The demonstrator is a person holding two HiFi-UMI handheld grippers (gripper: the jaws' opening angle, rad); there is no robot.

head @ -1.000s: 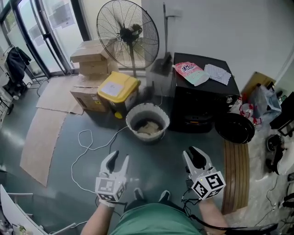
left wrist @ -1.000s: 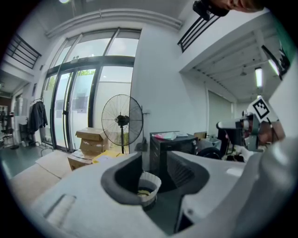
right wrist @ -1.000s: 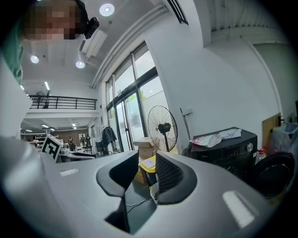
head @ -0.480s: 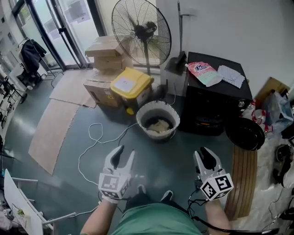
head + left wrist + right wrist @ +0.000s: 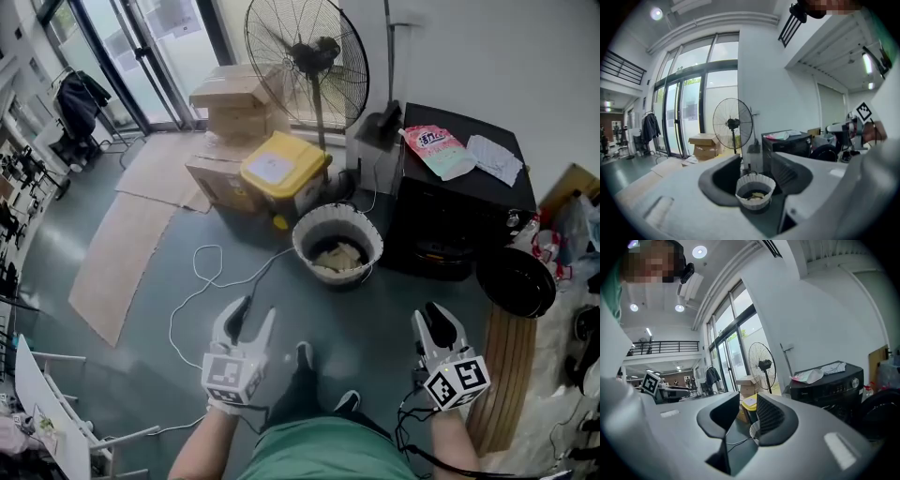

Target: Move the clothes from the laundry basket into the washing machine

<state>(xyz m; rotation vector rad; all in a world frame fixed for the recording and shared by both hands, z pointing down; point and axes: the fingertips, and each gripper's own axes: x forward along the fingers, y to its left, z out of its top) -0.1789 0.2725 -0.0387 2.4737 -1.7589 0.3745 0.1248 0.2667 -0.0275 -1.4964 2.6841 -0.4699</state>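
White left gripper (image 5: 253, 314): jaws have just been opening, now partly apart, nothing between. White right gripper (image 5: 434, 317): jaws narrowly apart, empty.

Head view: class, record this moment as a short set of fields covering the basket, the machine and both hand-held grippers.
laundry basket: white, round, just left of the washing machine
clothes: lying in the basket
washing machine top: pink pouch and paper
left hand-held gripper: empty, jaws apart, have just been opening
right hand-held gripper: empty, jaws slightly apart
task stage: nothing picked up yet
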